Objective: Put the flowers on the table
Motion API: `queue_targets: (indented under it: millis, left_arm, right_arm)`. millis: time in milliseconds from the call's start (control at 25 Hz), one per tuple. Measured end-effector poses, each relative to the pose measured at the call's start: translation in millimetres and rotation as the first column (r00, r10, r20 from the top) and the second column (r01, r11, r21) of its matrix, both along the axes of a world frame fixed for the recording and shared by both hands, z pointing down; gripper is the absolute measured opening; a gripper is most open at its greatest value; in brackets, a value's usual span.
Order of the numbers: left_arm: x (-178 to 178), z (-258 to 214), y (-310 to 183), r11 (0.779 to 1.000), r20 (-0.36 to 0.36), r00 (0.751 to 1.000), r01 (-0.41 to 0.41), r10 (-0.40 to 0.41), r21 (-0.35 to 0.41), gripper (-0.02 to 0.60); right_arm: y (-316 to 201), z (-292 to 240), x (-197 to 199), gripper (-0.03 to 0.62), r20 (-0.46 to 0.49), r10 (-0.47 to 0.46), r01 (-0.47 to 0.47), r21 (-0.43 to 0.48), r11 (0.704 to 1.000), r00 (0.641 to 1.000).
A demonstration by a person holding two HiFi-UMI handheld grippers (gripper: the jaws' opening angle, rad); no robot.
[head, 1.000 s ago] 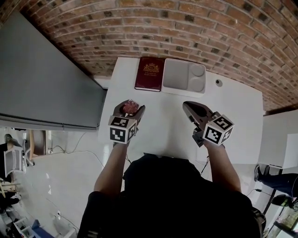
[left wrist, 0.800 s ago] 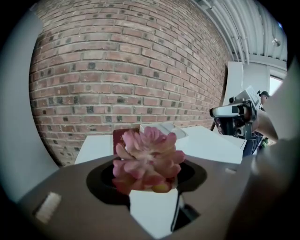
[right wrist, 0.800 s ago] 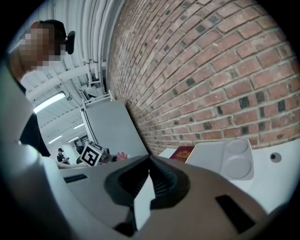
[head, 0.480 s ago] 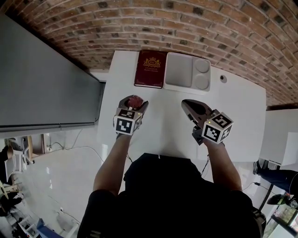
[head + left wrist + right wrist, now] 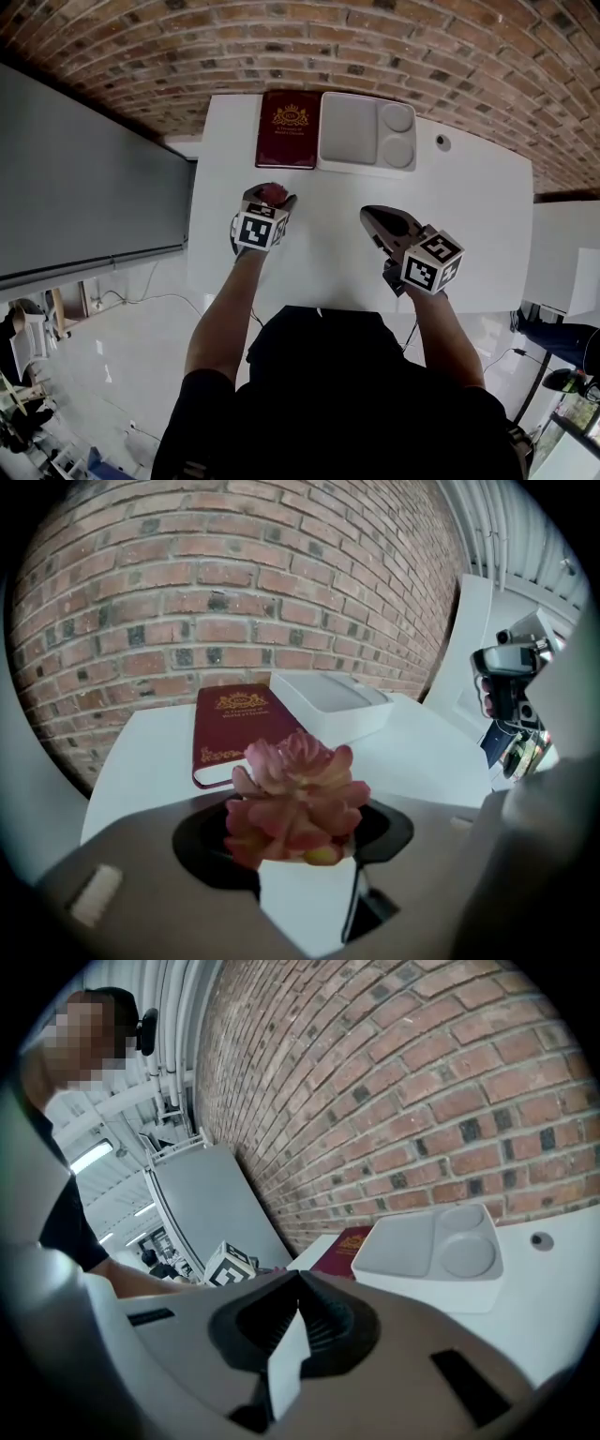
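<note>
Empty closed claw (image 5: 300, 1276), white tray (image 5: 405, 1247) beyond

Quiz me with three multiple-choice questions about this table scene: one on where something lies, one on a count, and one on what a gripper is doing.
1. Where does the dark red book lie?
A. On the table, just left of the white tray
B. On the floor
C. Inside the tray

2. How many round hollows does the tray have?
A. One
B. Two
C. Four

3. What is the left gripper doing?
A. Standing open and empty
B. Holding the pink flower
C. Holding the book

Answers:
1 A: the book lies at the table's far edge, next to the tray.
2 B: two round hollows sit beside one large rectangular one.
3 B: the left gripper view shows the flower between its jaws.
</note>
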State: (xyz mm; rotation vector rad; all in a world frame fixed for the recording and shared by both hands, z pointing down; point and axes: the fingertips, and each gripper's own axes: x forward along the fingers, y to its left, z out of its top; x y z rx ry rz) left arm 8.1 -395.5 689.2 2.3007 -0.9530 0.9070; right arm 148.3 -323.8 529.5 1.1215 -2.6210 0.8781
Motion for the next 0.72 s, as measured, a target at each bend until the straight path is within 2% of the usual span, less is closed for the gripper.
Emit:
queue_targets:
  millis: [240,720]
  left_arm:
    - [6,29,-4,0.998,0.054,0.997,-0.058,0.059,-0.026,0.259]
    - [10,58,-4,0.994,0.107,0.99,-0.087,0.093,-0.061,0.259]
  right_arm:
    - [13,8,16,0.009,-0.01,0.044,-0.044,-0.022,0.999,0.999]
    - [39,12,42,0.009,-0.023,0.112,-0.113,-0.035,0.993,0.993]
